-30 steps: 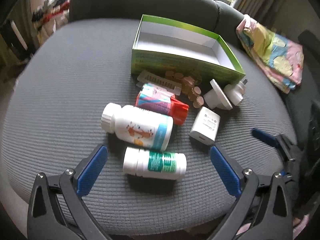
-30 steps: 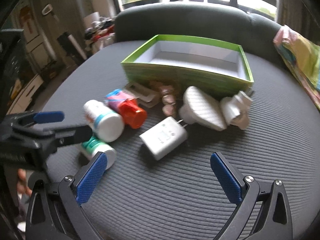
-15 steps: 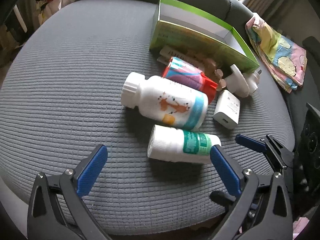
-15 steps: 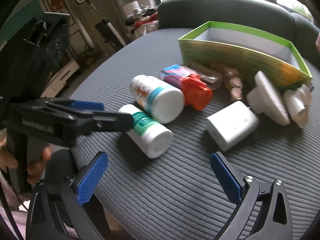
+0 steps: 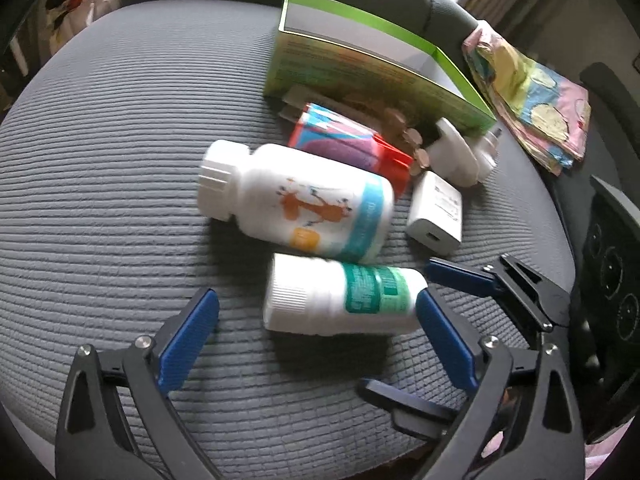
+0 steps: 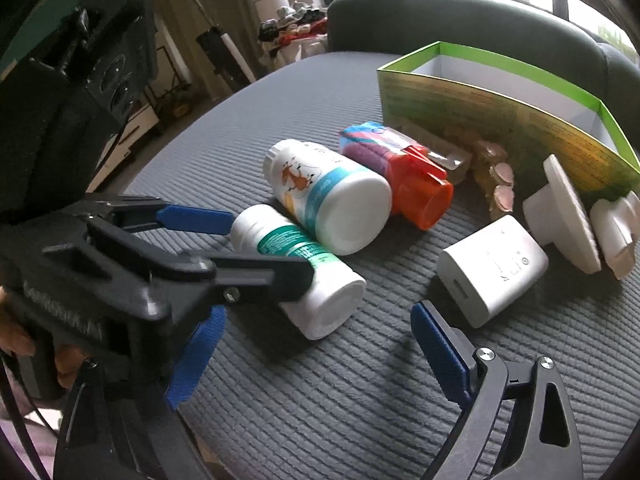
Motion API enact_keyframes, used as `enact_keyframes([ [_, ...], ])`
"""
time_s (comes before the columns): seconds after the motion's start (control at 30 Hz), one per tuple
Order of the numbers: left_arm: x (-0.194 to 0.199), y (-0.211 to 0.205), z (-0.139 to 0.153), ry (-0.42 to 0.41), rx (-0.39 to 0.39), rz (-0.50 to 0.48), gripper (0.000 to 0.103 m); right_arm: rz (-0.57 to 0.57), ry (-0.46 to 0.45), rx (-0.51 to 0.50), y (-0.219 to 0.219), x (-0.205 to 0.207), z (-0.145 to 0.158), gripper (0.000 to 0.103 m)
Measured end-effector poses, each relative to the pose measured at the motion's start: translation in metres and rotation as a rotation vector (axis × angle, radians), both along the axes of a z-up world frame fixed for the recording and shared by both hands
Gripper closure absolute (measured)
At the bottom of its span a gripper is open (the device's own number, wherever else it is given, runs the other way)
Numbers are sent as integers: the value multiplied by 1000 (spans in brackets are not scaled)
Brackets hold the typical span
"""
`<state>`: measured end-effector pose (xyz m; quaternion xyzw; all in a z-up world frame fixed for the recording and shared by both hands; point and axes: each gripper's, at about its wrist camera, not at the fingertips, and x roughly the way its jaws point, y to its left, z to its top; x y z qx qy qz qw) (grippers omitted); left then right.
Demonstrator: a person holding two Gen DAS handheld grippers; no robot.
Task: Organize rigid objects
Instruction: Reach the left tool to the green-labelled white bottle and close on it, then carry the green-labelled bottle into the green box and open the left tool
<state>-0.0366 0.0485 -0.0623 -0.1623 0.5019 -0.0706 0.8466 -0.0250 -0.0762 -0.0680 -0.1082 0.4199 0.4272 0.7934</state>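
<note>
A small white bottle with a green label (image 5: 340,300) lies on its side on the grey cushion (image 5: 120,140). My left gripper (image 5: 316,336) is open, its jaws on either side of that bottle, and it also shows in the right wrist view (image 6: 248,240). Behind lie a bigger white bottle (image 5: 304,204), a red-capped container (image 5: 348,144), a white charger (image 5: 436,212), white plugs (image 5: 460,156) and an open green box (image 5: 372,64). My right gripper (image 6: 316,356) is open and empty, near the small bottle (image 6: 304,272) and charger (image 6: 492,268).
A patterned cloth (image 5: 532,92) lies at the right beside the box. Small round tablets (image 6: 500,184) and a blister strip (image 6: 436,148) lie against the box front (image 6: 500,120). The cushion's front edge is close below both grippers. Room furniture stands at the left.
My left gripper has moved forward, so its jaws now flank the small green-label bottle. My right gripper has moved closer to the objects too. Nothing has been gripped.
</note>
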Motion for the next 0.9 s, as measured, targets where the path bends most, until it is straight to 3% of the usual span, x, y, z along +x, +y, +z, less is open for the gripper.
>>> enact_keyframes([
  [0.13, 3, 1, -3, -4, -32, -2, 10, 28, 9, -5, 6, 1, -3, 33],
  [0.3, 1, -4, -1, -30, -55, -41, 24, 28, 3, -2, 9, 4, -6, 40],
  [0.6, 1, -18, 11, -75, 8, -69, 24, 25, 6, 39, -3, -1, 2, 41],
  [0.9, 13, -37, 42, -151, 27, -114, 24, -15, -61, 93, -30, 0, 40, 42],
])
